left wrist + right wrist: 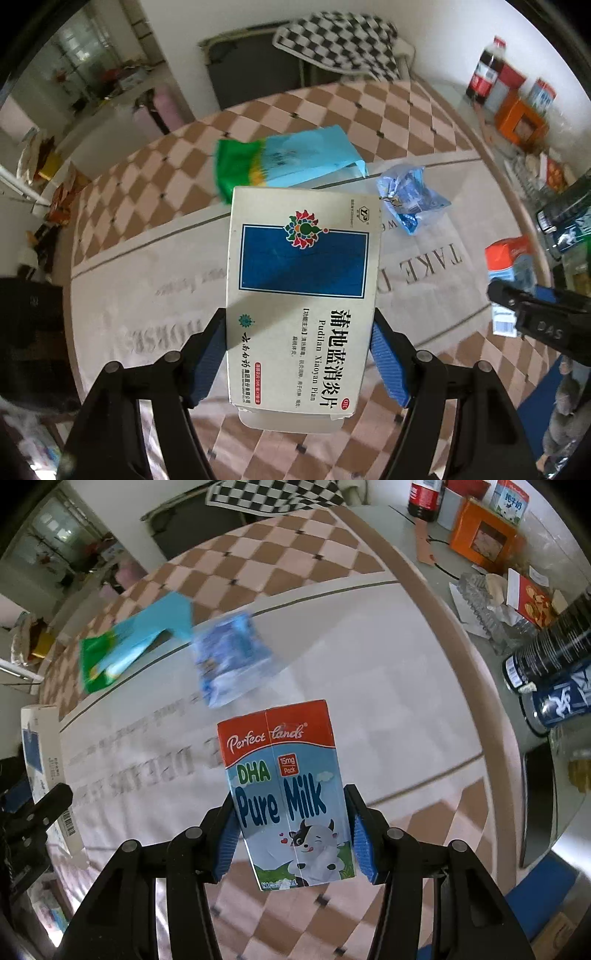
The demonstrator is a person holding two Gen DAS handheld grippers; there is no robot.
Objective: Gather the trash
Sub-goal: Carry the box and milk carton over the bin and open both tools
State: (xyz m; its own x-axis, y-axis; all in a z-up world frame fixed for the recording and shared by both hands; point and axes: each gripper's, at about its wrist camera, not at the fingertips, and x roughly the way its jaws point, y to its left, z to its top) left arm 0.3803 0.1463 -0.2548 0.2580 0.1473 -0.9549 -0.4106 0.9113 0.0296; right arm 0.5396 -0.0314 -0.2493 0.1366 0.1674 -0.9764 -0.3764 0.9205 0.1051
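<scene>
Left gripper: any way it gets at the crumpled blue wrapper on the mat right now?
Probably not yet. The left gripper is shut on the white and blue medicine box. The crumpled blue wrapper lies unobstructed ahead on the mat, but the box must go first.

A checkered tablecloth (pixel 155 177) covers the table. Beyond its edge stand a cola bottle (pixel 487 72), an orange box (pixel 480 535) and dark cans (pixel 550 679).
</scene>
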